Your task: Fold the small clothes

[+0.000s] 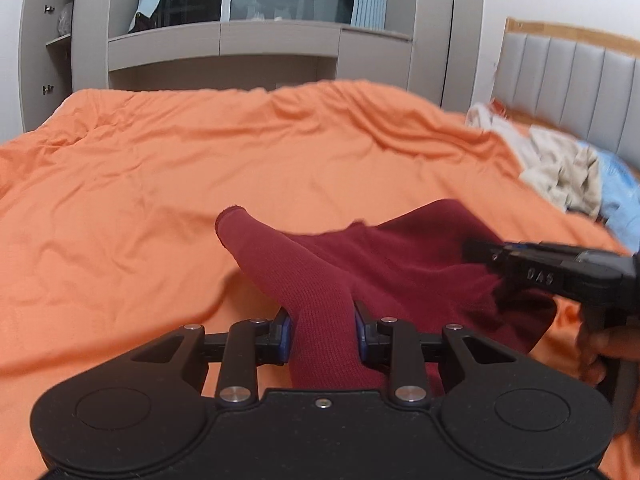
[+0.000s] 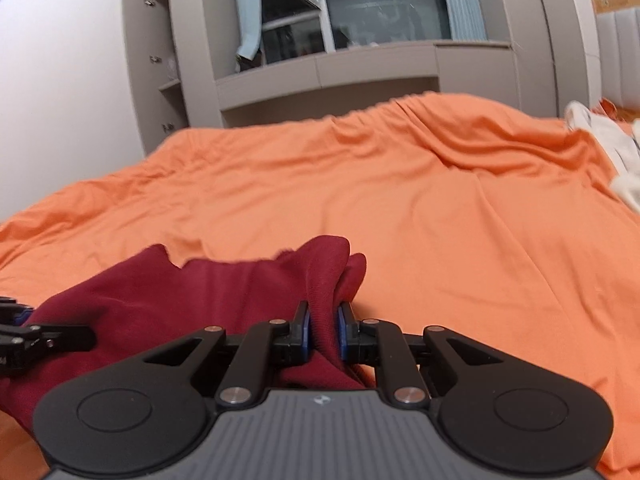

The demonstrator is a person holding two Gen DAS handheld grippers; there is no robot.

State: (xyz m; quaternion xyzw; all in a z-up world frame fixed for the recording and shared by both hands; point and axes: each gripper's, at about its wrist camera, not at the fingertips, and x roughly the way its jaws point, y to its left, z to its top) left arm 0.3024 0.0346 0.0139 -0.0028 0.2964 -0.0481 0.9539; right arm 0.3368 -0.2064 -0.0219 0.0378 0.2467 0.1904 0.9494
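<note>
My left gripper (image 1: 322,334) and right gripper (image 2: 323,334) each pinch the soft, limp maroon garment (image 1: 400,264), best held at edges.

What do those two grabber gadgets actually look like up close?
Both are matte black plastic. The left gripper has two round discs on a wide body, angled link bars with silver rivets, and blue pads inside its fingers. The right gripper looks the same but has a ribbed grey centre panel with a small logo. Seen from the side, its handle bears pale lettering. No cables show.
</note>
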